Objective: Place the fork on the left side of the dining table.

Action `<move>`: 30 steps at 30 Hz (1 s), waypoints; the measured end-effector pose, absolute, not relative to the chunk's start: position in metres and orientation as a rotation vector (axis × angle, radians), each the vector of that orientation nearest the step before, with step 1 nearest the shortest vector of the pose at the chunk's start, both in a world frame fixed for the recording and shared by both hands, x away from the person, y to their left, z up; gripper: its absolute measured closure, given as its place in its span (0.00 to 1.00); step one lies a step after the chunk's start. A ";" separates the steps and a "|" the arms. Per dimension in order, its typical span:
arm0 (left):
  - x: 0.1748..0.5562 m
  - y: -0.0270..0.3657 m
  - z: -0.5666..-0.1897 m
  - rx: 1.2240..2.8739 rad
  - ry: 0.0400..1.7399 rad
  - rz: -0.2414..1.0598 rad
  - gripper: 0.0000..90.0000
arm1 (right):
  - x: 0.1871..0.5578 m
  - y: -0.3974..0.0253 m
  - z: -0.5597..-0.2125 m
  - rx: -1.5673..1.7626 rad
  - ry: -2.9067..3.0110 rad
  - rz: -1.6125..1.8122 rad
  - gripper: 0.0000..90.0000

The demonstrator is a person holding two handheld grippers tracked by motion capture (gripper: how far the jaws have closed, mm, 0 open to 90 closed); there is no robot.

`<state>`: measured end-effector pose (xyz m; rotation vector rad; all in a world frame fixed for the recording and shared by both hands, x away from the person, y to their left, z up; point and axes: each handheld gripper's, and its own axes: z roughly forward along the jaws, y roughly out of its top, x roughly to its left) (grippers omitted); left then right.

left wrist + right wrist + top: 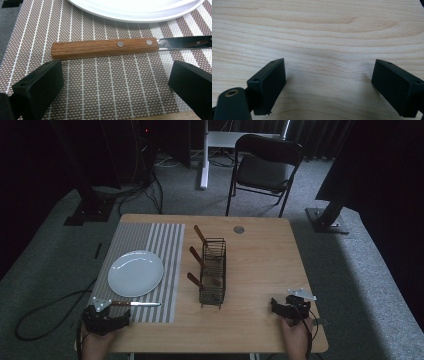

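The wooden-handled steel knife (105, 47) lies on the striped woven placemat (100, 82), at six o'clock of the round white plate (135, 273). The left gripper (115, 82), jaws spread, should advance squarely over the handle. The right gripper (328, 85) rests spread over the bare wooden tabletop (317, 30).

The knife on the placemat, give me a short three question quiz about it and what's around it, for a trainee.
1. True or false: the left gripper is shut on the knife.
2. What lies just beyond the knife's wooden handle on the striped placemat: A) a cup, B) a white plate, C) a napkin?
3. How many wooden handles stick out of the wire caddy?

Key
1. False: its fingers stand open, short of the handle, touching nothing.
2. B, the white plate.
3. Three. The right gripper is open over the bare table.
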<state>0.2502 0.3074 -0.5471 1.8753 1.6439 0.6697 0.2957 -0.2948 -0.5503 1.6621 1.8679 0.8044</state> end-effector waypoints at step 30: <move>0.250 0.309 -0.545 1.915 1.624 0.645 0.01 | 0.295 -0.295 -0.550 1.664 1.864 0.802 0.13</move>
